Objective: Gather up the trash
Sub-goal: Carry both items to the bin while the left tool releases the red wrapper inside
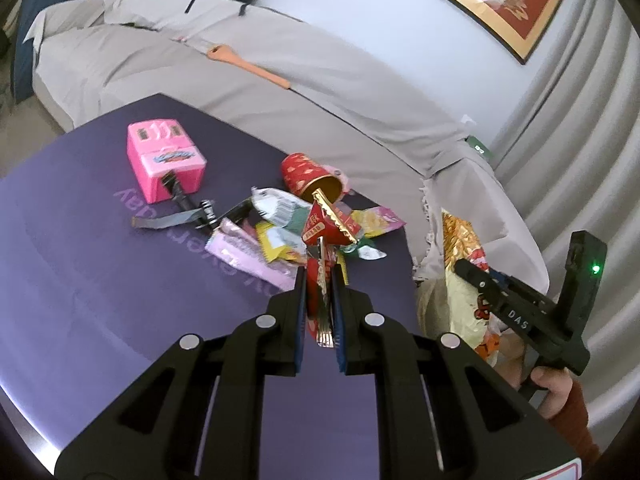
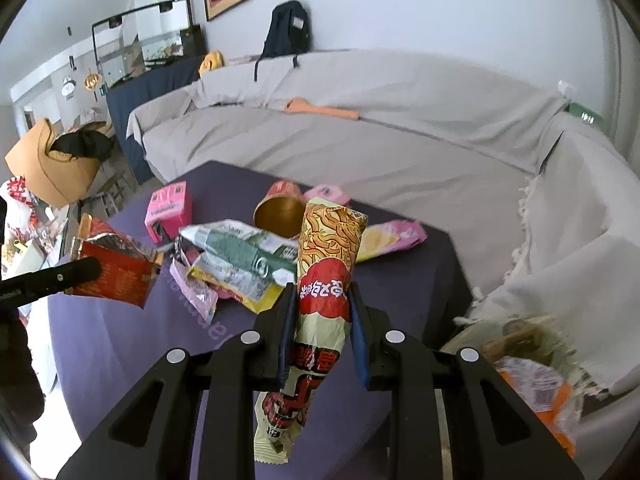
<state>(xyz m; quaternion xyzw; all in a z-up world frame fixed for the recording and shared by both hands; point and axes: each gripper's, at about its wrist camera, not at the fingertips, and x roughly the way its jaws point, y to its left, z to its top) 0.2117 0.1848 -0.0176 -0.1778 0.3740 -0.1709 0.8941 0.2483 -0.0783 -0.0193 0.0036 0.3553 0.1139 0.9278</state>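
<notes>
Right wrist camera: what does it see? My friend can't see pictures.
The right gripper squeezes a noodle snack wrapper above a purple table. More wrappers, a gold-lined paper cup and a pink box lie beyond.

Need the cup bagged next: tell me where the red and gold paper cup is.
In the left wrist view the red and gold paper cup lies on its side at the purple table's far edge, behind the wrapper pile.
</notes>
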